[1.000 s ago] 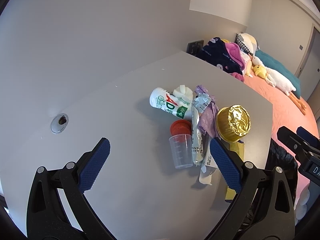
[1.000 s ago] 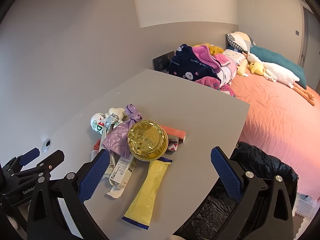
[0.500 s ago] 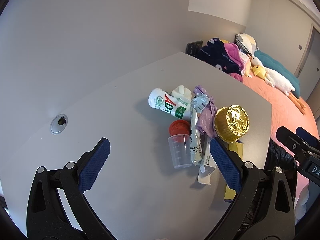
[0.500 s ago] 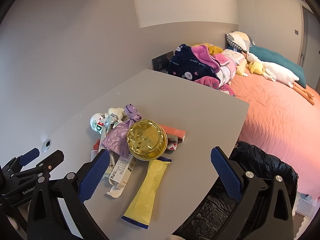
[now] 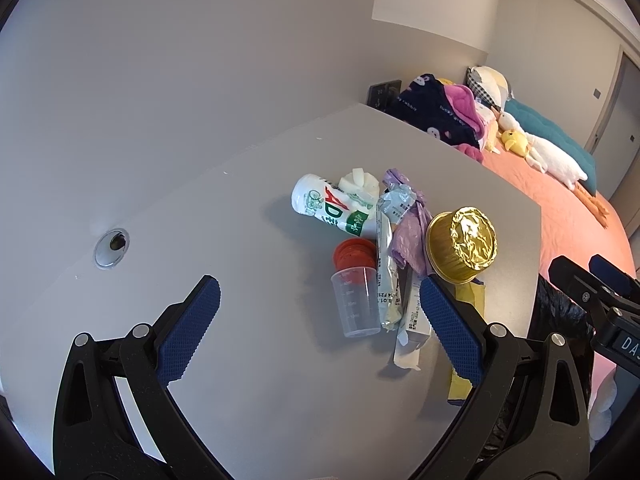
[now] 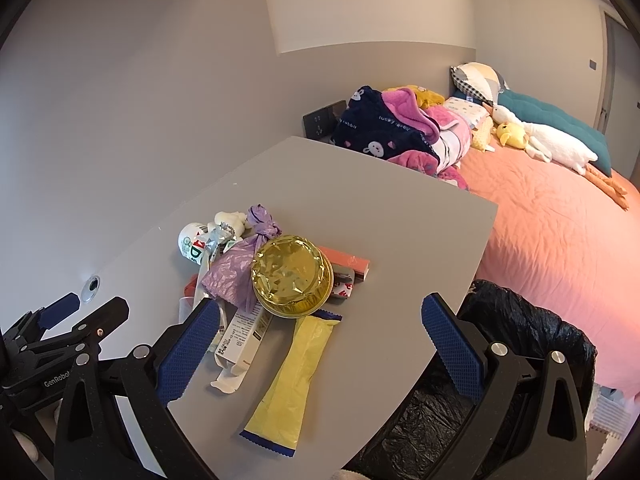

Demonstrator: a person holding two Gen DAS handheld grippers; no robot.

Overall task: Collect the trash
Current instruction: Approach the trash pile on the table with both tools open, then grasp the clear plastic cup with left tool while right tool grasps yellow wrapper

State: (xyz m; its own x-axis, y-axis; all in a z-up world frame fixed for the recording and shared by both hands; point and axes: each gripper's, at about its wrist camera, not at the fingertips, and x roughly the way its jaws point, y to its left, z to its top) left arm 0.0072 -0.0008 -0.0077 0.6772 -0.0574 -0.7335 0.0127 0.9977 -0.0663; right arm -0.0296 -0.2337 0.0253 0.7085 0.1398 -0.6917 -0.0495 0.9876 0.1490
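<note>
Left gripper [image 5: 320, 316]: jaws spread wide, nothing between them; hovers over the table [image 5: 248, 400], just short of the pile.
Right gripper [image 6: 320, 332]: jaws spread wide, empty; hangs above the near table corner with the bin beside its right finger.
Nearest to left: clear cup [image 5: 356, 304] on its side, open mouth toward the gripper, red lid [image 5: 353, 253] just behind it.
Nearest to right: yellow wrapper [image 6: 290, 380], flat, pointing toward the table's near edge.
Pile: white bottle [image 5: 332, 212], silver sachet [image 5: 386, 276], purple bag [image 6: 236, 272], small carton [image 6: 240, 344], gold foil tin [image 6: 292, 280] and pink box [image 6: 348, 264], all touching or overlapping.
Bin: black bag [image 6: 520, 344] just off the table corner, mouth open as far as visible.
Step (judged): first pick not yet made; all the trash is on the table.
Method, left: take the cup across its wall, close gently since thin plastic will flex or squirt out.
Method, right: wrapper lies flat, so slide one finger under a long edge, or drag it to the table edge before pinching.
Order: loose outer items first; tin last, as it rests on other pieces.
Risk: bottle and cup may roll if nudged.
</note>
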